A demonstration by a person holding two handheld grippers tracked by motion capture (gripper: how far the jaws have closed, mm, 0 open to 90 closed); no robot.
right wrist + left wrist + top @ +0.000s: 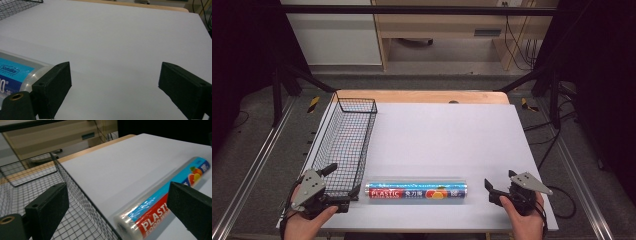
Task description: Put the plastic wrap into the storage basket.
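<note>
Left gripper (343, 186): near table edge, fingers spread wide, holding nothing. Right gripper (490, 189): same edge, fingers wide, empty. Red-and-blue printed roll of plastic food wrap (416, 190): lying flat between both grippers. Black wire mesh basket (345, 141): left, extending away. Pale grey table (452, 135).

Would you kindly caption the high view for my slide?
Two open hand-held tongs, left and right, flank a plastic wrap roll beside a wire basket.
</note>
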